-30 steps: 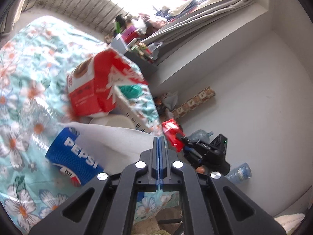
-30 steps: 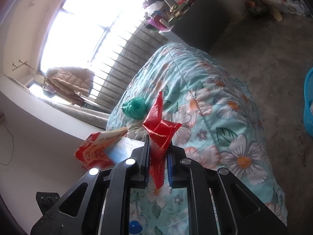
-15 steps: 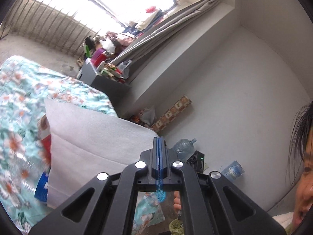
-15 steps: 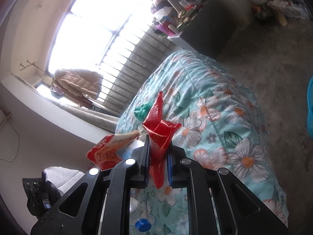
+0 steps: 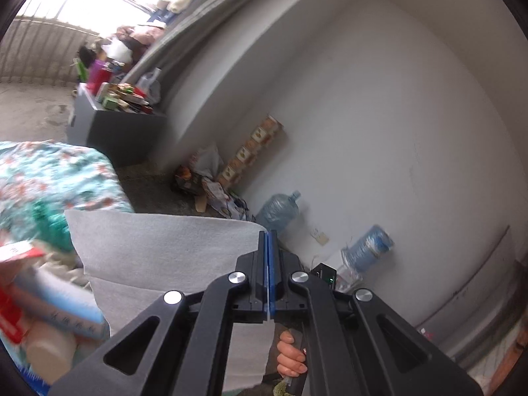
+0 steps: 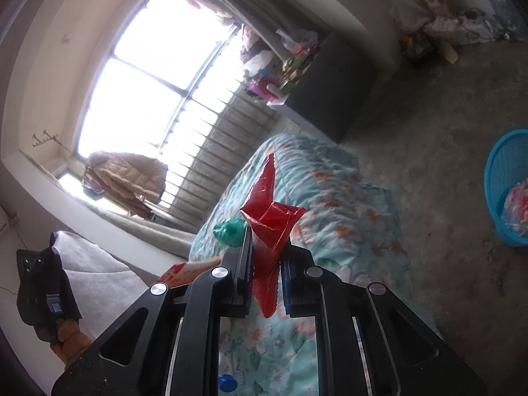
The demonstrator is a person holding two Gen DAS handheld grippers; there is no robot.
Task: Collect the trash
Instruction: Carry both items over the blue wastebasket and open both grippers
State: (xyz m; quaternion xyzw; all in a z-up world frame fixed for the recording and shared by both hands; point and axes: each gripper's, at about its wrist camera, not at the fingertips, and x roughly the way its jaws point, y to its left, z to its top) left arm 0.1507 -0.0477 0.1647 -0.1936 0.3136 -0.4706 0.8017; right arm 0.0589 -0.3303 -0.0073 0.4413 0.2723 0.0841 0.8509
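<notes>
My left gripper is shut on the edge of a white paper towel, which hangs out to the left above the bed. My right gripper is shut on a crumpled red wrapper and holds it above the floral bedspread. A green crumpled bag and a red-and-white carton lie on the bed beyond it. In the left wrist view the carton and other blurred trash sit at the lower left. A blue basket with some trash stands on the floor at the far right.
A dark cabinet with clutter on top stands by the window. Water jugs and boxes line the white wall. The other gripper with the towel shows at the right view's lower left. Bare concrete floor lies right of the bed.
My left gripper has lifted the paper towel off the bed and swung right toward the wall. My right gripper has turned right with the red wrapper; the blue basket has come into view.
</notes>
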